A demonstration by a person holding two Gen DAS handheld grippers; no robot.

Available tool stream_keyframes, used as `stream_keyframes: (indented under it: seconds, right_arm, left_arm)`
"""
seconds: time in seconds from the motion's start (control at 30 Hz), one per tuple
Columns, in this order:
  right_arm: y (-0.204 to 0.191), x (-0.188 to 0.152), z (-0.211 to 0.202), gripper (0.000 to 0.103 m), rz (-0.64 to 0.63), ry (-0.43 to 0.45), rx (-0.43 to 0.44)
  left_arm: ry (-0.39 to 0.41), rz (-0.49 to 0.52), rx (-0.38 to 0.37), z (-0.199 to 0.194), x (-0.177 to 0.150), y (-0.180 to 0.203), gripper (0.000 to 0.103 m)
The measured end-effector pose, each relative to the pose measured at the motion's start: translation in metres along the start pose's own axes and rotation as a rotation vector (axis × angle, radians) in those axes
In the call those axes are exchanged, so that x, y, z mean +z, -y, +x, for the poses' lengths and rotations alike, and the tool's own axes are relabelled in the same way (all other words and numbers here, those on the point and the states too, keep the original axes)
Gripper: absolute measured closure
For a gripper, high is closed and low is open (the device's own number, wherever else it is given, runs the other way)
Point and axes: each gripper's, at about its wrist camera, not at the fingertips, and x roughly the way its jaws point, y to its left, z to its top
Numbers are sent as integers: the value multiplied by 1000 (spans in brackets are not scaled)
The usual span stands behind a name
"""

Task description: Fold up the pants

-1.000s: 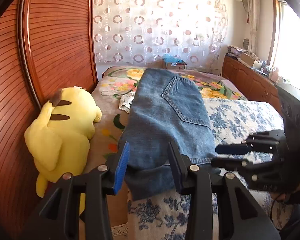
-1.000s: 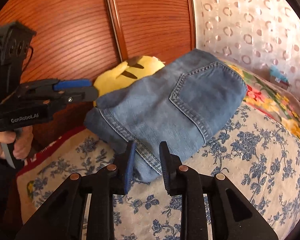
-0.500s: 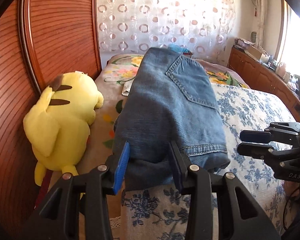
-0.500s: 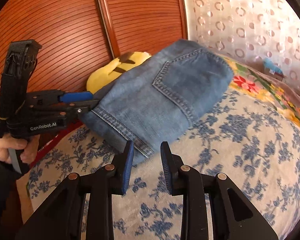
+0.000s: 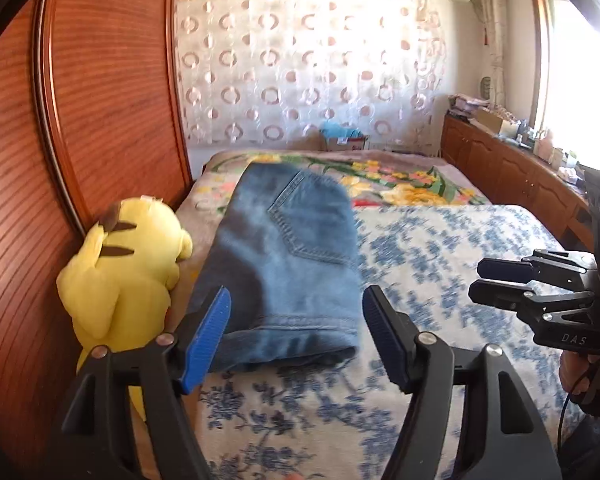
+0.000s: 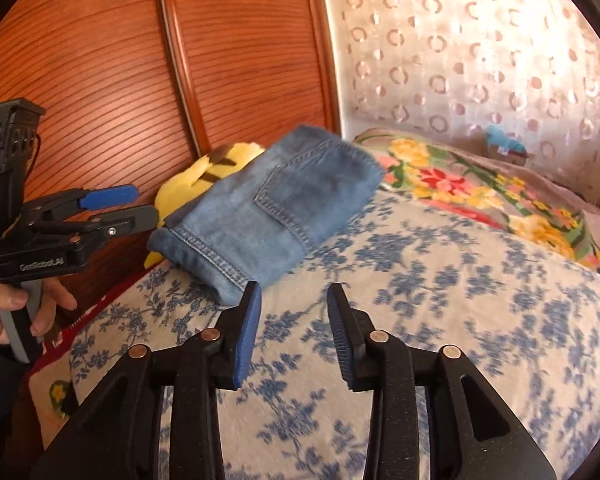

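One folded pair of jeans (image 5: 296, 264), one yellow plush toy (image 5: 128, 264), two hand-held grippers, left (image 5: 296, 328) and right (image 6: 294, 320), one bed (image 5: 440, 280), one cardboard box (image 5: 346, 142)

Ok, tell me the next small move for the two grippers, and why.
Probably back both off and stop. The jeans lie as a compact folded bundle on the bed, and the left gripper and right gripper, jaws just opened, hold nothing.

Left gripper (image 5: 296, 320): jaws spread wide, just opened further, nothing clamped between the pads. Right gripper (image 6: 294, 312): jaws parted, likewise just opened, nothing between them. A bare hand (image 6: 16, 312) grips the left gripper's handle.
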Motion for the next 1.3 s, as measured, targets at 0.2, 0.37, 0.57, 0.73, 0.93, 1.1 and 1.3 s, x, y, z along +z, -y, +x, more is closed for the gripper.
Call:
stream_keyframes:
  seconds: [0.2,0.37,0.57,0.73,0.93,1.1,1.3]
  right_arm:
    - [15,-8,-42,58,32,56,-68]
    - [24,-15,-75,48,48,102,-124]
    - [31,-19,-116,39,65,168,-191]
    - [32,-25,-149,34,77,220,-245]
    - [28,-35,-187,33,95,275,-307]
    - [21,-42,-216,33,113,307,-369]
    - [16,-53,-253,33,136,352,-411]
  left_arm:
    - [68,11,-60,-27,11,36,15]
    - [118,33,-84,-47,20,64,12]
    - [150,65,-113,-67,25,93,11]
    - [182,57,-138,-85,27,115,11]
    - [199,89,-92,-105,25,141,11]
    - [203,91,-122,-122,19,158,11]
    - [213,81,-148,-142,10,172,10]
